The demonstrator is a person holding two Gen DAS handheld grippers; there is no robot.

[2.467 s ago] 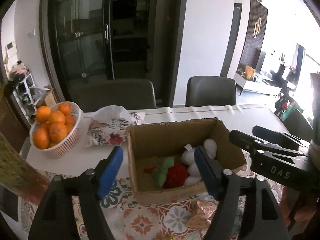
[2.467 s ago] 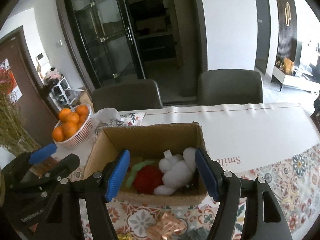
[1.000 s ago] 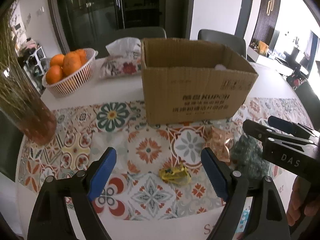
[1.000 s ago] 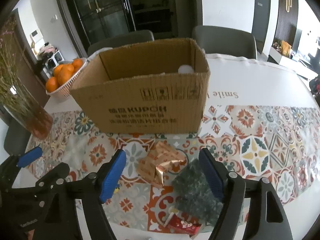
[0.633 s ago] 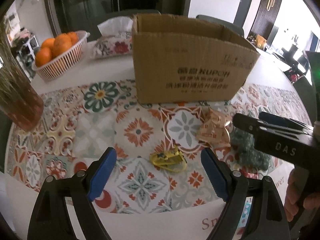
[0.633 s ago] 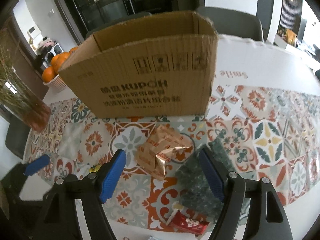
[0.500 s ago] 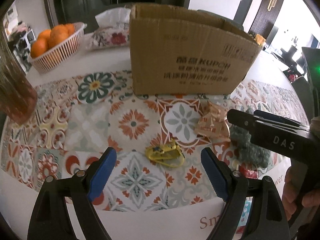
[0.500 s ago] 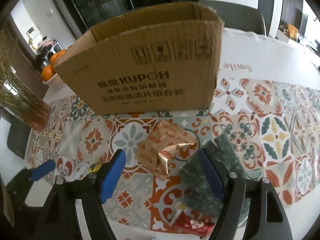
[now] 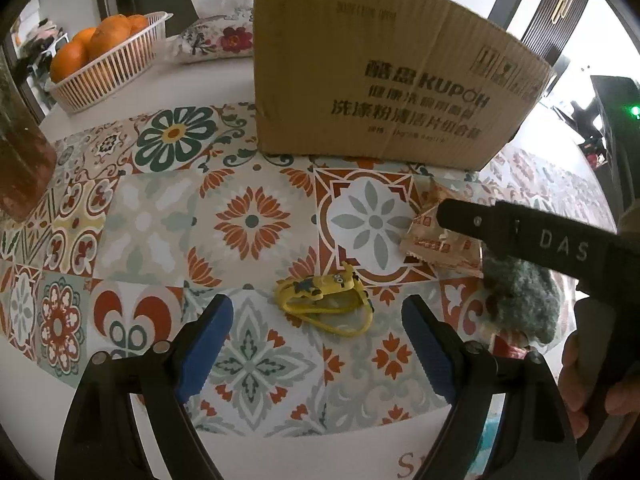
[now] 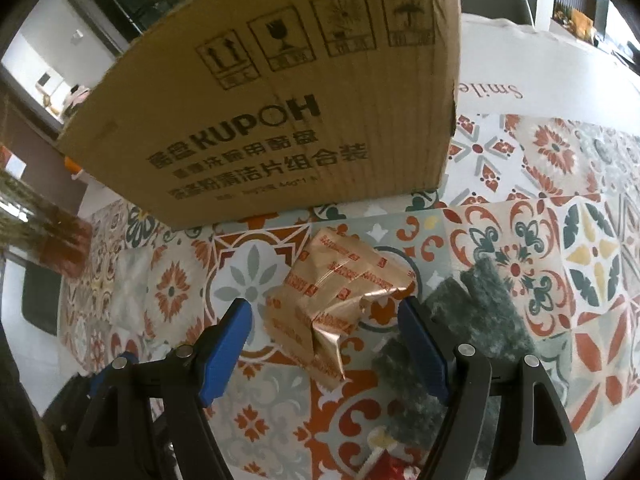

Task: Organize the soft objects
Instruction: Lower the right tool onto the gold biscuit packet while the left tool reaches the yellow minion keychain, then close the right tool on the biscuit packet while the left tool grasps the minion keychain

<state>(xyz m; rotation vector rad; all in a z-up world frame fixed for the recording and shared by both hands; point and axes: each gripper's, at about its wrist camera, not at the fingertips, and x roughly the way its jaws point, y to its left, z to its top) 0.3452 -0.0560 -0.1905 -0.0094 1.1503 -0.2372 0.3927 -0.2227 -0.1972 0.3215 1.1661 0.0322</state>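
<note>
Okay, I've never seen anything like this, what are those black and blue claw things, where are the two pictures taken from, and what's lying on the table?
There is no robot here: a person holds a hand-operated two-finger clamp in each hand, with a wide-angle camera on each looking along its blue-padded fingers. One picture comes from the left gripper, the other from the right gripper. Both stand open and hold nothing.

On the patterned tablecloth stands a cardboard box. In front of it lie a small yellow toy, framed by the left gripper, a crinkled copper-coloured packet, framed by the right one, and a dark green fuzzy item. Further back are a basket of oranges and a floral tissue pack.
</note>
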